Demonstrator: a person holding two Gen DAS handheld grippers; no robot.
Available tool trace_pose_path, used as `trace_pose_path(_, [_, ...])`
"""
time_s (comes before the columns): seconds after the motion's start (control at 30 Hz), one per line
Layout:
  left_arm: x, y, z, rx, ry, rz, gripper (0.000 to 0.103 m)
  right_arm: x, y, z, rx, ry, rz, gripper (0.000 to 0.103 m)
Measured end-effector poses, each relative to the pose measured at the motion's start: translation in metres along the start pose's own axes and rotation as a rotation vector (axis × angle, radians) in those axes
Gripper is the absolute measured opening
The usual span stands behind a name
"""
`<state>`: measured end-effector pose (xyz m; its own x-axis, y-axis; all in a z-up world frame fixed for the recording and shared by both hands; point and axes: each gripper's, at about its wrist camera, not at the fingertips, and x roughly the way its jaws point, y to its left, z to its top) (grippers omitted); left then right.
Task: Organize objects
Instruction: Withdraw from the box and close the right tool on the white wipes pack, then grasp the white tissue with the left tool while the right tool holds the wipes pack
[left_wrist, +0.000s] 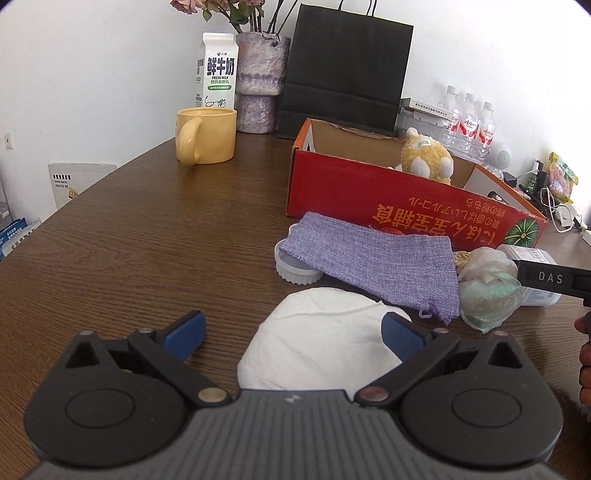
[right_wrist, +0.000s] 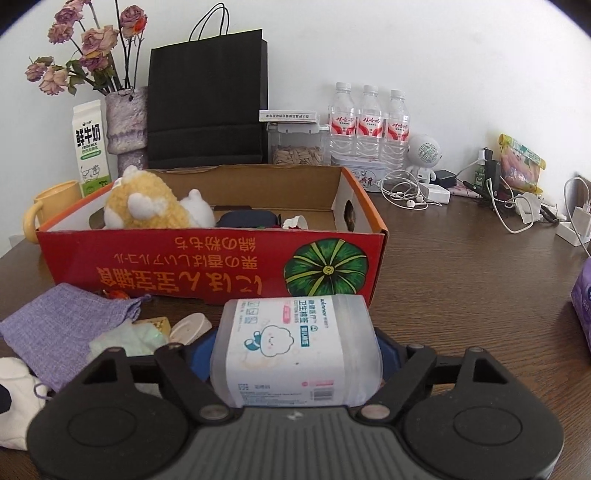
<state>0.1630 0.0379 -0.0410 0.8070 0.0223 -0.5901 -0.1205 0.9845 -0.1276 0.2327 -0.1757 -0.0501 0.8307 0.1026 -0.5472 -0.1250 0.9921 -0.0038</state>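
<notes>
My right gripper (right_wrist: 295, 350) is shut on a clear cotton swab box (right_wrist: 295, 343), its blue pads against both sides, just in front of the red cardboard box (right_wrist: 184, 266). That red box (left_wrist: 369, 206) holds a yellow plush toy (right_wrist: 147, 210) and a dark item. My left gripper (left_wrist: 295, 328) stands open over a white cloth (left_wrist: 317, 343), which lies between its fingers. Beyond lie a purple woven pouch (left_wrist: 369, 258), a white round lid (left_wrist: 295, 271) and a crumpled green-white bag (left_wrist: 487, 295). The right gripper's body (left_wrist: 554, 277) shows at the right edge of the left wrist view.
A yellow mug (left_wrist: 207, 134), milk carton (left_wrist: 216, 70), purple vase (left_wrist: 258, 85) and black paper bag (left_wrist: 347, 66) stand along the back wall. Water bottles (right_wrist: 369, 125), a white speaker (right_wrist: 424, 151) and tangled cables (right_wrist: 406, 192) fill the back right. Bare wood (left_wrist: 147, 229) lies left.
</notes>
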Motion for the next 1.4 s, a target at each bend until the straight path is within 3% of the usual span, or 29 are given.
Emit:
trace_pose_path(0.37, [0.000, 0.000, 0.000, -0.003, -0.001, -0.008, 0.103, -0.080, -0.008, -0.030, -0.017, -0.179, 0.083, 0.082])
trace_pose_path(0.77, [0.000, -0.004, 0.000, 0.019, 0.010, 0.007, 0.103, -0.086, -0.016, -0.046, -0.008, -0.132, 0.098, 0.082])
trace_pose_path(0.9, [0.002, -0.012, 0.004, 0.044, 0.061, 0.023, 0.103, -0.083, -0.015, -0.051, -0.014, -0.110, 0.105, 0.082])
trace_pose_path(1.03, [0.004, -0.016, 0.015, 0.014, 0.125, -0.045, 0.103, -0.083, -0.018, -0.051, 0.005, -0.108, 0.115, 0.082])
trace_pose_path(1.17, [0.012, -0.021, 0.023, -0.010, 0.170, -0.035, 0.103, -0.081, -0.022, -0.051, 0.025, -0.101, 0.126, 0.082])
trace_pose_path(1.4, [0.021, -0.042, 0.020, 0.139, 0.196, 0.023, 0.103, -0.079, -0.025, -0.051, 0.048, -0.090, 0.149, 0.082])
